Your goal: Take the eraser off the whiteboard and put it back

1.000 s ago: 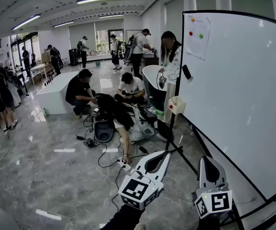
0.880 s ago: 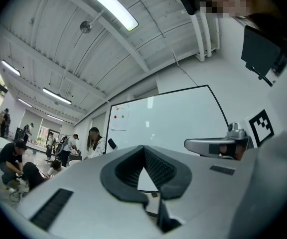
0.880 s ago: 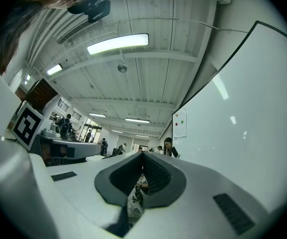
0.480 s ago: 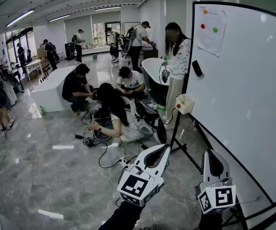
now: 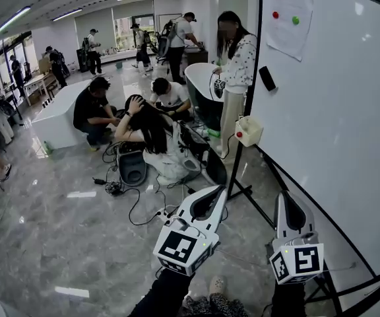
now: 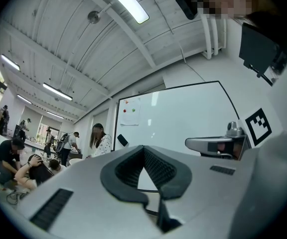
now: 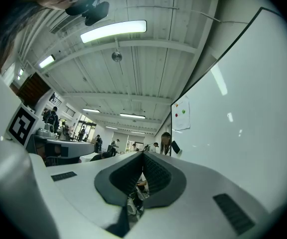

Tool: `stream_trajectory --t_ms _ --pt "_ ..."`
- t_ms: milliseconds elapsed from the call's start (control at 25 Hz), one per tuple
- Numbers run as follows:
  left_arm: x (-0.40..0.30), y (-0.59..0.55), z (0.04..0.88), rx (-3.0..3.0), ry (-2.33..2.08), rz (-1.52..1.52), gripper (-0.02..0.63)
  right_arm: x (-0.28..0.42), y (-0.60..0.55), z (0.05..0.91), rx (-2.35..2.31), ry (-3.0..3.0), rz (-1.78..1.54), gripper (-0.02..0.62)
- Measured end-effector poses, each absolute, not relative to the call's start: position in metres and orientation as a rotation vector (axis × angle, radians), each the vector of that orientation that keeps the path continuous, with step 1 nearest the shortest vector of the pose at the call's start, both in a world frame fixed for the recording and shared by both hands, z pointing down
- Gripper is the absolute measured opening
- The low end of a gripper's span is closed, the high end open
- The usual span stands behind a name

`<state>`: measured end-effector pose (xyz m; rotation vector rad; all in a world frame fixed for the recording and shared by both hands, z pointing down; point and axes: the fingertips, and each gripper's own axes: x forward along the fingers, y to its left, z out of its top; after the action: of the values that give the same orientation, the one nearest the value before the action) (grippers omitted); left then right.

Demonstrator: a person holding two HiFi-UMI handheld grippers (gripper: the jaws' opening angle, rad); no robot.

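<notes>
Jaws on both tools were pressed together with nothing between them; the left gripper (image 5: 218, 191) and right gripper (image 5: 284, 197) sat low, side by side. The black eraser (image 5: 267, 78) clung to the whiteboard (image 5: 335, 144) near its left edge, below a paper sheet (image 5: 289, 22), well apart from both.

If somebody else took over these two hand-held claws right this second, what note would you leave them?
Left gripper: shut, empty.
Right gripper: shut, empty. Both are held low beside the whiteboard.
Eraser: on the whiteboard's upper left, just below the paper sheet, well ahead of both grippers.
Done: nothing yet.
Left: get closer, open a gripper, take the eraser off, then put it back.
</notes>
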<state>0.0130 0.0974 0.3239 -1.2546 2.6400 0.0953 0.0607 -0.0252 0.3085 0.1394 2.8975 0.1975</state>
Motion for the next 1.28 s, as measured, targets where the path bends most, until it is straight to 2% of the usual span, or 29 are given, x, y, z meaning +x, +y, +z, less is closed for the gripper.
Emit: stream_trajectory --t_ms 720,1280 --pt "-0.148 -0.024 0.311 -1.294 2.601 0.053 0.008 -0.099 -0.127 0.3 0.137 2.863 0.198 0.009" --pt "-0.211 -0.069 0.32 -1.283 2.626 0.025 0.008 -0.166 -0.178 0.313 0.142 2.878 0.125 0.009"
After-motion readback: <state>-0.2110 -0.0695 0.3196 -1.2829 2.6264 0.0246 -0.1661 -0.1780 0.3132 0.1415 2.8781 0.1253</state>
